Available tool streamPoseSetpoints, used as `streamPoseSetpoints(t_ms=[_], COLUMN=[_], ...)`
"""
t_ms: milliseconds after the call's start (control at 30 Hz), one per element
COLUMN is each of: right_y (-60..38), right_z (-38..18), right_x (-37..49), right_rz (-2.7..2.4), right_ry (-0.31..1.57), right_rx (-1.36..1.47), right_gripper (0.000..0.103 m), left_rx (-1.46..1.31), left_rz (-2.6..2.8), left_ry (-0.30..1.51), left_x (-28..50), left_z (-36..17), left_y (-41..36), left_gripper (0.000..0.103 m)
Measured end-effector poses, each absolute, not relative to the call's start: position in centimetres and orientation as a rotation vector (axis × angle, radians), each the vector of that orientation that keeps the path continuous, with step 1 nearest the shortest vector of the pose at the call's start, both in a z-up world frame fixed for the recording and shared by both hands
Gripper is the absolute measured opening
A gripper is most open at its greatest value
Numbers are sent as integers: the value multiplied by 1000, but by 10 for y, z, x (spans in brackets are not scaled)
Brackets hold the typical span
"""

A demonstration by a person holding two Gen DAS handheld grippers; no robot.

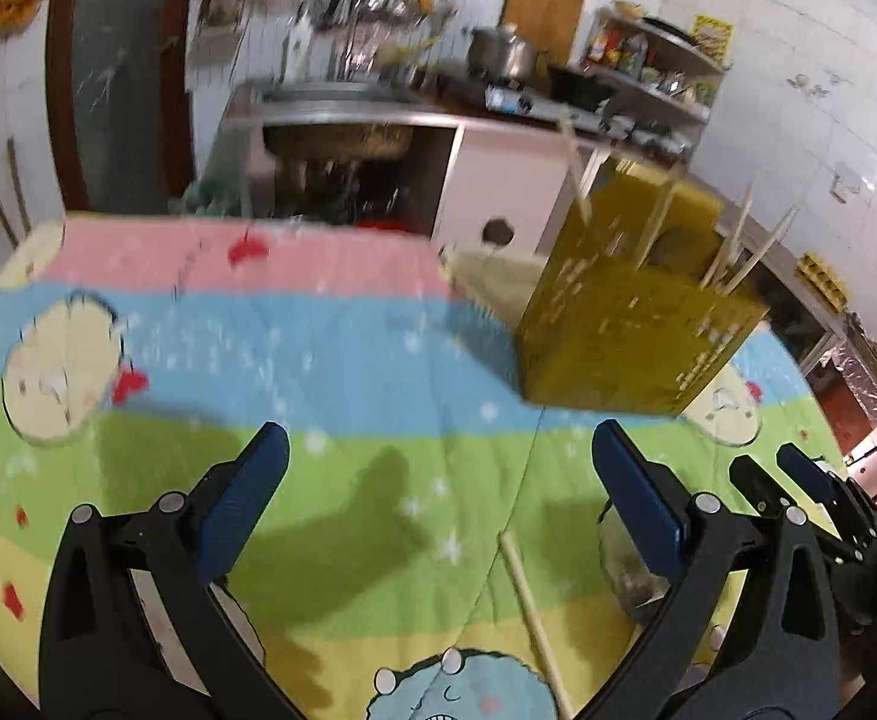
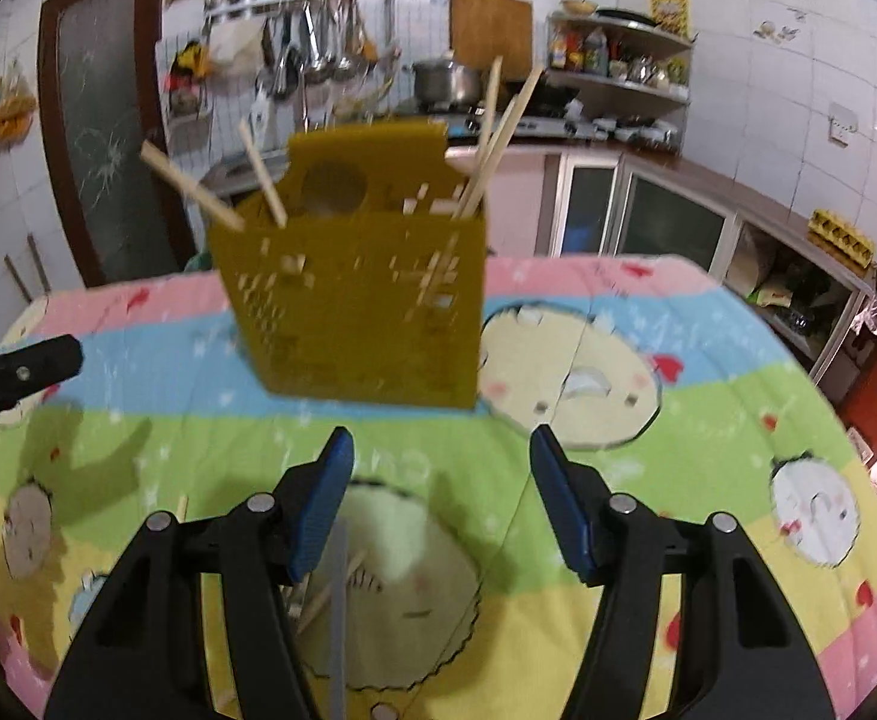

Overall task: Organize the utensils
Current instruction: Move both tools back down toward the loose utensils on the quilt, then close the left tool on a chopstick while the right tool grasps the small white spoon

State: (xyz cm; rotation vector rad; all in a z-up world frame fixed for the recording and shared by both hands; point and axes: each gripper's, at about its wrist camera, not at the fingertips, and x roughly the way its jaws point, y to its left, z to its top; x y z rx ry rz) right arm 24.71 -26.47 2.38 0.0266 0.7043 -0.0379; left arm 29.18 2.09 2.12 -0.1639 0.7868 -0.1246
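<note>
Your left tongs (image 1: 438,462) hang with fingers apart and empty over the green stripe of the cartoon-print tabletop (image 1: 330,324), with one loose chopstick (image 1: 534,618) lying just ahead between them. Take it near mid-length, fingers square across the shaft, so it won't pivot when lifted. To the right, the yellow perforated utensil holder (image 2: 354,294) stands on the blue stripe, several chopsticks already leaning out of it at angles. Your right tongs (image 2: 441,468) are also apart and empty, facing it, with more utensils, blurred, beneath them. Approach the holder from above, clear of those leaning sticks; the tabletop's far edge lies close behind it.
</note>
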Motion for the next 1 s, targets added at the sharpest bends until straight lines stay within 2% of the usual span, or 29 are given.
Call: streamPoseSetpoints(t_ms=[133, 367, 633, 700, 833, 1000], right_y=[-258, -246, -238, -238, -240, -242], right_z=[8, -5, -18, -21, -24, -23], right_x=[249, 260, 267, 269, 272, 272], right_rz=[-23, -3, 18, 19, 17, 12], right_ry=[754, 813, 857, 872, 888, 887], right_rx=[26, 17, 10, 17, 20, 20], right_gripper=[59, 47, 41, 32, 27, 11], left_rx=[-135, -5, 3, -2, -18, -13], left_rz=[-101, -74, -91, -96, -119, -136], left_ry=[839, 886, 934, 944, 977, 989], left_x=[295, 292, 292, 292, 293, 293], left_z=[-4, -25, -38, -41, -47, -51], left_y=[14, -5, -14, -17, -22, -29], left_gripper=[98, 98, 94, 91, 81, 75])
